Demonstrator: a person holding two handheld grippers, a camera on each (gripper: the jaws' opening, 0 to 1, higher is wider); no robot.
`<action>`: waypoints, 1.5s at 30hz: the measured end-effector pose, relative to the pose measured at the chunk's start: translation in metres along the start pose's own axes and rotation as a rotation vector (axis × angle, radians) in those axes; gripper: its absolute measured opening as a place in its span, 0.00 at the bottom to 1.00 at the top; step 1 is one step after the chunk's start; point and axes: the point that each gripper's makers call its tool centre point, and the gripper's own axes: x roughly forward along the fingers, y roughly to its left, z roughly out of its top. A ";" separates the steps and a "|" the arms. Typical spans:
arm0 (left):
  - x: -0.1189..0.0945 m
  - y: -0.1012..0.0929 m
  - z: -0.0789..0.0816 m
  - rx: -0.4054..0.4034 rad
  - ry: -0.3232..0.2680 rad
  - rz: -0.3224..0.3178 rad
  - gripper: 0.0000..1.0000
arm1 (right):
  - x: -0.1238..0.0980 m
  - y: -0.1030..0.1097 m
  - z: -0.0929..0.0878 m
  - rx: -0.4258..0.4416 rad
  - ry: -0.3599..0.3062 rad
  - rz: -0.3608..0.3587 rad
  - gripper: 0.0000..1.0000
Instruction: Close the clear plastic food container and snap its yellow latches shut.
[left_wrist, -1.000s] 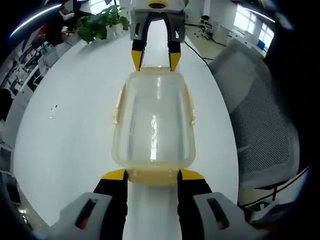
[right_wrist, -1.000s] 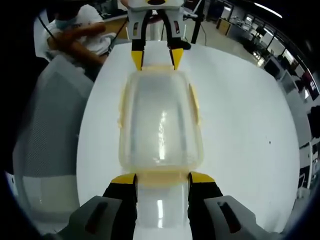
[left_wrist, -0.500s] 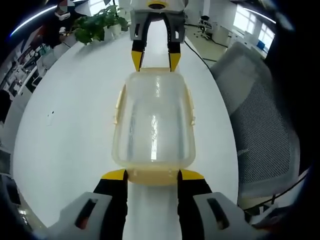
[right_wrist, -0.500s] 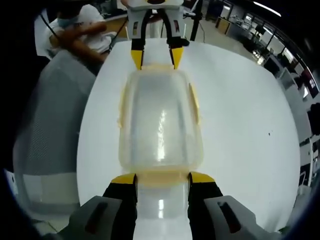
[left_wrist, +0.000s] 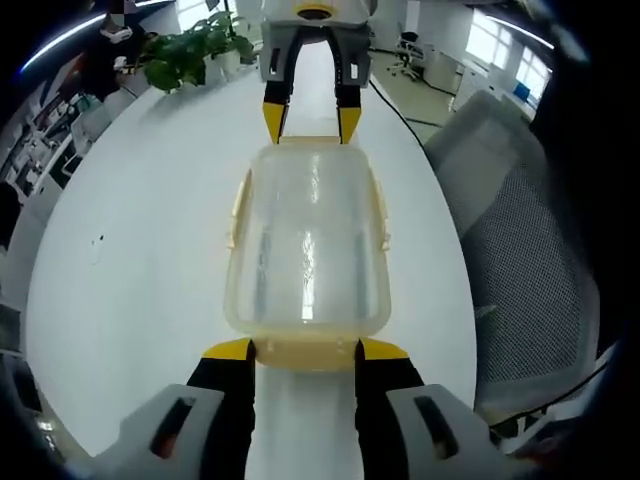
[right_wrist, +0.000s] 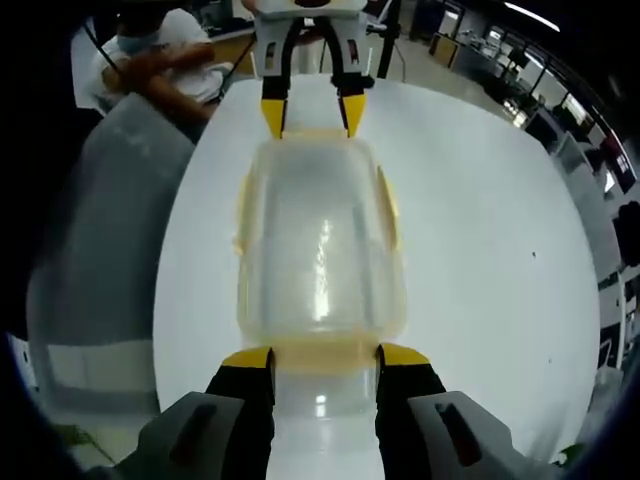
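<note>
The clear plastic container (left_wrist: 305, 240) lies lid-on over the white table (left_wrist: 140, 250), long axis running away from me. My left gripper (left_wrist: 305, 350) is shut on the yellow latch (left_wrist: 305, 353) at its near short end. My right gripper (left_wrist: 305, 115) grips the far end in the same way. In the right gripper view the container (right_wrist: 320, 240) looks slightly blurred. There my right gripper (right_wrist: 325, 357) pinches the near yellow latch (right_wrist: 325, 352), and the left gripper (right_wrist: 305, 110) holds the far end. Yellow side latches (left_wrist: 381, 205) (right_wrist: 386, 205) lie along the long edges.
A grey mesh office chair (left_wrist: 520, 250) stands close to the table's edge beside the container. A potted plant (left_wrist: 185, 50) sits at the table's far end. In the right gripper view a seated person (right_wrist: 160, 60) is behind the chair (right_wrist: 110, 230).
The container stays fixed between both grippers while the table and room slide a little behind it. The right gripper view has become blurred.
</note>
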 end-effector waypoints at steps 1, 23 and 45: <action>0.002 0.000 0.002 0.001 0.000 0.000 0.37 | 0.000 0.000 -0.002 0.000 0.001 0.000 0.38; 0.017 -0.004 0.028 -0.003 0.000 -0.009 0.37 | -0.011 0.002 -0.030 0.007 0.008 -0.001 0.38; 0.031 -0.004 0.057 0.013 -0.012 -0.015 0.37 | -0.023 0.003 -0.061 0.023 0.034 -0.012 0.38</action>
